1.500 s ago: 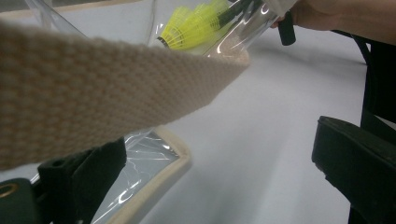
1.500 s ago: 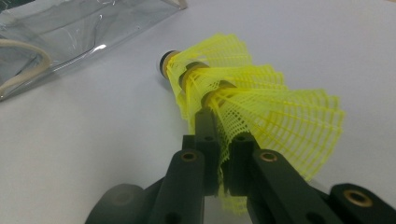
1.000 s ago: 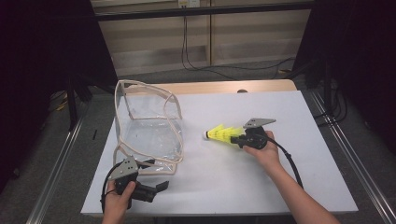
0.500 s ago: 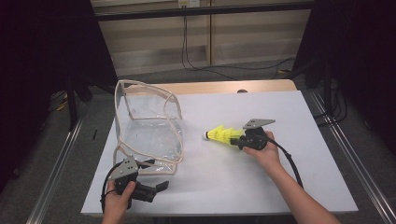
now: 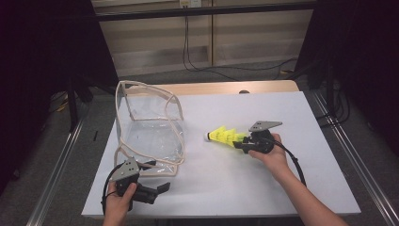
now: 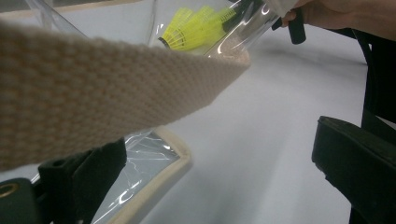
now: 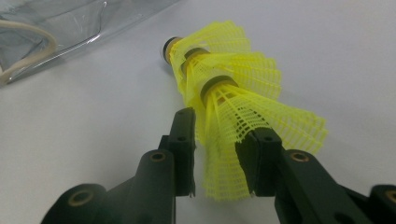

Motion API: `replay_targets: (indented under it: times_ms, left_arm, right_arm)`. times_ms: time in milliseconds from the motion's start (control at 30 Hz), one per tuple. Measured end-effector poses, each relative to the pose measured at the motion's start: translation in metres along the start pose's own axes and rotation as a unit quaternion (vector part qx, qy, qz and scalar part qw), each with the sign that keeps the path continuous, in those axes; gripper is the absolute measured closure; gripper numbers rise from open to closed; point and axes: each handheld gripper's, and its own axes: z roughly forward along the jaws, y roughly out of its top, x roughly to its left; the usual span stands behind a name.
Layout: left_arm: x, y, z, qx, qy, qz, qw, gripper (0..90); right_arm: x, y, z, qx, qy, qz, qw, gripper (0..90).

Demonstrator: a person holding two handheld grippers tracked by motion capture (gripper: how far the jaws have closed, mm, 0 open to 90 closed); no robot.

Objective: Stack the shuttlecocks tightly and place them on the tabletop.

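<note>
Right gripper: held at the right middle of the table; its jaws are pressed into the wide mesh skirt of a nested stack of yellow shuttlecocks, closed to the width of the crumpled skirt.
Shuttlecocks: near the table's middle, right of the bag; whether they rest on the surface or hang just above it cannot be told.
Long axis: runs roughly left to right across the table, the rounded nose end toward the bag, the skirt end inside the right jaws.
Clear bag: a see-through plastic bag with cream webbing trim and handles, on the left half of the table, mouth upward and gaping; apart from the shuttlecock noses, with bare table between.
Left gripper: at the near left edge, just beside the bag's near corner; jaws spread wide with nothing between them. In the left gripper view a cream strap crosses above the jaws, ungripped.
Governing relation: the bag lies to the left of the stack, in line with its noses, so a nose-first carry to the left and up over the rim looks natural.
Nearer hand: the left for the strap, the right for the shuttlecocks.
</note>
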Motion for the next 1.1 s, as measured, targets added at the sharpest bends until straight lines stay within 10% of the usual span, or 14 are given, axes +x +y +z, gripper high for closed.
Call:
replay_targets:
  times_ms: [600, 1100]
  left_arm:
    - [0.000, 0.000, 0.000, 0.000, 0.001, 0.000, 1.0000, 2.9]
    - [0.000, 0.000, 0.000, 0.001, 0.001, 0.000, 1.0000, 2.8]
  right_arm:
    - [0.000, -0.006, -0.014, 0.007, -0.005, 0.001, 1.0000, 68.3]
    - [0.006, -0.006, -0.010, 0.005, 0.020, -0.012, 0.9997, 90.0]
